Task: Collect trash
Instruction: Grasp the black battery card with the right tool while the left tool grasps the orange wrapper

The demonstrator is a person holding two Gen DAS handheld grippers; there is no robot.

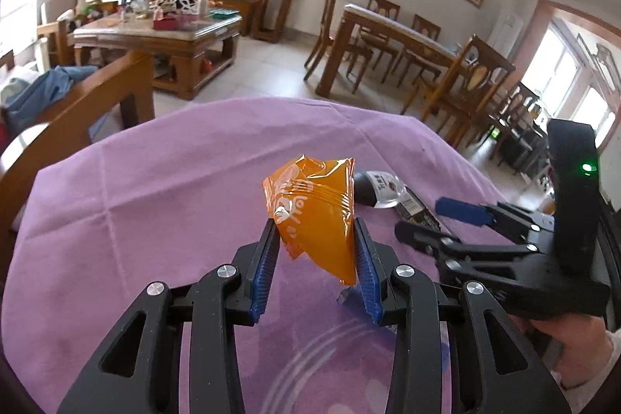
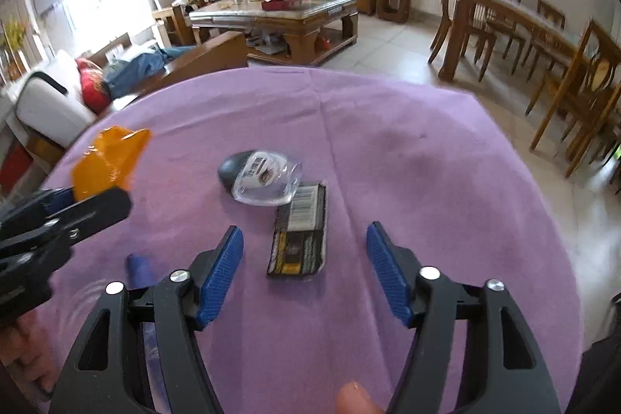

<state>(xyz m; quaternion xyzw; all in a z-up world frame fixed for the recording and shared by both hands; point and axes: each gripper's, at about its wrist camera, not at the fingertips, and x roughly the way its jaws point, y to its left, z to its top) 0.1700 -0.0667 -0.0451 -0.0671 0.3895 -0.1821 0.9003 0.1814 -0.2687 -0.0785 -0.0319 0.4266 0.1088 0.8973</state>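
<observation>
Orange crinkled plastic snack wrapper (image 1: 314,208) pinched in left gripper (image 1: 316,251) jaws, lifted clear of purple-clothed worktop (image 1: 155,200) for disposal; right gripper (image 2: 304,266) jaws spread above black barcoded packet (image 2: 300,235), likely the next pickup

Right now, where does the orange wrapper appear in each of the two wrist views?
Left wrist view: the orange wrapper is at the centre, pinched between the left gripper pads, above the purple cloth.
Right wrist view: the wrapper is at the left edge, held up by the left gripper.
Shared landmark: the clear plastic packet lying on the cloth.
</observation>
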